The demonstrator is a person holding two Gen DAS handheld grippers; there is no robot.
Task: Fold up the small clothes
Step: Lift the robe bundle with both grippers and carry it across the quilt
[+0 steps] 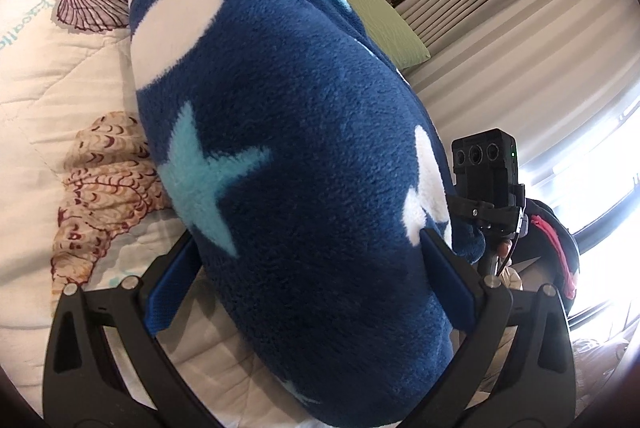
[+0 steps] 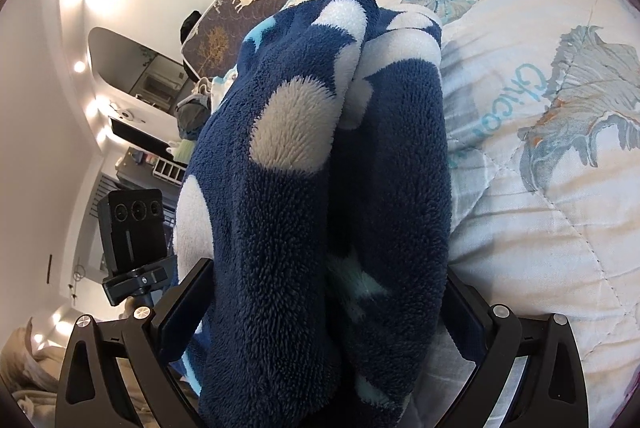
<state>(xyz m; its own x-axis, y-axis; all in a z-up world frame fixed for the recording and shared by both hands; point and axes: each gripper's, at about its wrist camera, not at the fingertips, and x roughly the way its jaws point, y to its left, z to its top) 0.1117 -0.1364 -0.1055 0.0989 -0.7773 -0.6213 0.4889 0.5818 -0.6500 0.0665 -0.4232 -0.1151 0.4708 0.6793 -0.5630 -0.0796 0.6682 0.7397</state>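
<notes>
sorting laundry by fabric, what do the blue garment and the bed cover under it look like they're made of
Blue garment: looks like plush fleece, matte, with a fuzzy pile whose fibres stand up; white and light-blue shapes are in the pile.

Bed cover: seems a quilted woven fabric, probably cotton or a blend, smooth and matte, with stitched lines puffing it and printed seashells.

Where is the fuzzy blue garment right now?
The blue fleece garment fills both wrist views, gripped between each gripper's fingers and held just above the seashell quilt.
</notes>
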